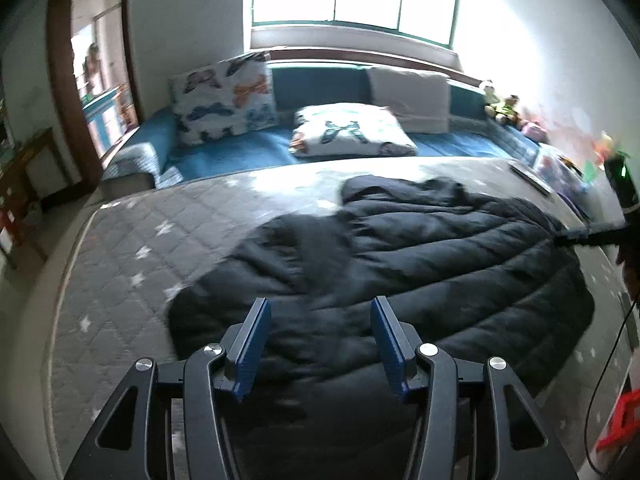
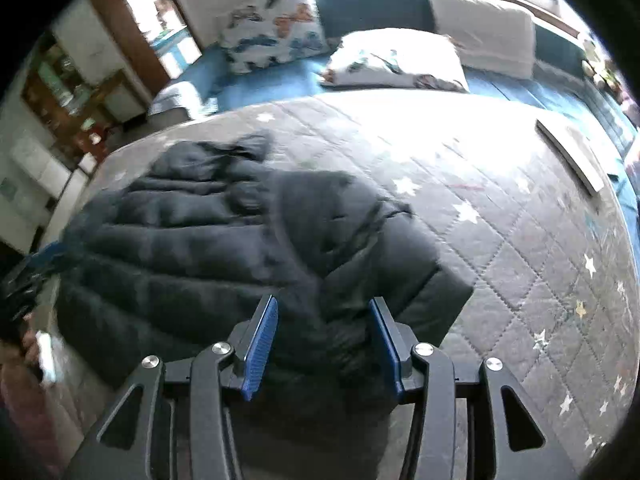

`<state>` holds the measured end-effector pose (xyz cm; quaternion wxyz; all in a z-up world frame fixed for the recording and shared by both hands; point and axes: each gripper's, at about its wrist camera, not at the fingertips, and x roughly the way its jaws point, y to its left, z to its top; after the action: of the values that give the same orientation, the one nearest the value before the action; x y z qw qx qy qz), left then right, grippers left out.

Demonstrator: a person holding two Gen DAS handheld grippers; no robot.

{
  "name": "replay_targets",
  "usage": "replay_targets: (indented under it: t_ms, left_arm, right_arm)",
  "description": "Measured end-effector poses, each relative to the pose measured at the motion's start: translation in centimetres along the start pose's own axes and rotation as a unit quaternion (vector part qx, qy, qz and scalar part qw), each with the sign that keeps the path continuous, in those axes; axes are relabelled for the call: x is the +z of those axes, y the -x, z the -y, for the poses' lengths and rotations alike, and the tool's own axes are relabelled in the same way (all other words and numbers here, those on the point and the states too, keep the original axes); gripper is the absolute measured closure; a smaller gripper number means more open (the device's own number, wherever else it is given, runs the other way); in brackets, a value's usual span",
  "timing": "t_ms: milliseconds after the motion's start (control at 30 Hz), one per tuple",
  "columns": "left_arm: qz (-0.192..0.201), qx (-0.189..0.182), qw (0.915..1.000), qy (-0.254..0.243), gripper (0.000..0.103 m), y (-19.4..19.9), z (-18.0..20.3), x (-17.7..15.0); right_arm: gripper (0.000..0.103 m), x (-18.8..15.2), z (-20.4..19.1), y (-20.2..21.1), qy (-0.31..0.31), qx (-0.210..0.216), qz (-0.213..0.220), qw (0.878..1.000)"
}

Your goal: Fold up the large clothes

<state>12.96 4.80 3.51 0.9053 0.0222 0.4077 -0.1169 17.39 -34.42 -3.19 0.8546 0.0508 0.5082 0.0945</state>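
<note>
I see the black puffer jacket [image 1: 400, 264] spread flat on the grey star-quilted mattress [image 1: 132, 248]. My left gripper [image 1: 320, 344] and right gripper [image 2: 322, 344] both hover over it, jaws apart, holding nothing.

The coat [image 1: 400, 264] is smeared by motion in both views, so its seams and edges run soft. Its near part is hidden behind the left gripper [image 1: 320, 344], and in the right view behind the right gripper [image 2: 323, 344]. At the right edge of the left view, a dark device [image 1: 588, 238] is cut off by the frame. At the left edge of the right view, a hand [image 2: 34, 360] is blurred and cropped. Beyond the doorway [image 1: 100, 80], everything is too small to tell. The toys [image 1: 504, 106] on the far ledge are indistinct.
</note>
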Motion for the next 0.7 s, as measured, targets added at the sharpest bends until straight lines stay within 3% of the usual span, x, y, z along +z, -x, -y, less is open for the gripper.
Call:
replay_targets:
  t_ms: [100, 233, 300, 433, 567, 633, 700]
  left_arm:
    - [-0.020, 0.012, 0.9993, 0.029, 0.048, -0.8, -2.7, -0.5]
    - [-0.022, 0.009, 0.9988, 0.043, 0.048, -0.7, -4.9, -1.2]
    - [-0.014, 0.006, 0.9987, 0.048, 0.048, -0.3, -5.2, -1.0]
    - [-0.003, -0.004, 0.9983, 0.058, 0.048, -0.7, -5.4, 0.2]
    - [-0.027, 0.012, 0.9977, 0.061, 0.050, -3.1, -5.4, 0.6]
    - [-0.046, 0.006, 0.9965, 0.069, 0.051, -4.8, -5.9, 0.0]
    - [-0.049, -0.006, 0.9952, 0.084, 0.051, -5.8, -6.3, -0.7]
  right_arm:
    - [0.051, -1.0, 1.8, -3.0, -0.019, 0.009, -0.029, 0.999]
    - [0.052, -0.1, 0.8, -1.4, -0.006, -0.015, -0.026, 1.000]
    - [0.052, 1.0, -0.2, 0.1, 0.003, -0.022, -0.005, 1.000]
    - [0.052, 3.2, -2.1, 1.7, 0.009, 0.022, 0.040, 0.999]
    - [0.052, 4.7, -3.4, -1.1, 0.015, 0.024, 0.027, 0.999]
    - [0.052, 4.5, -2.9, -4.4, 0.009, -0.003, -0.011, 1.000]
    - [0.052, 4.1, -2.4, -6.1, 0.011, -0.001, -0.017, 1.000]
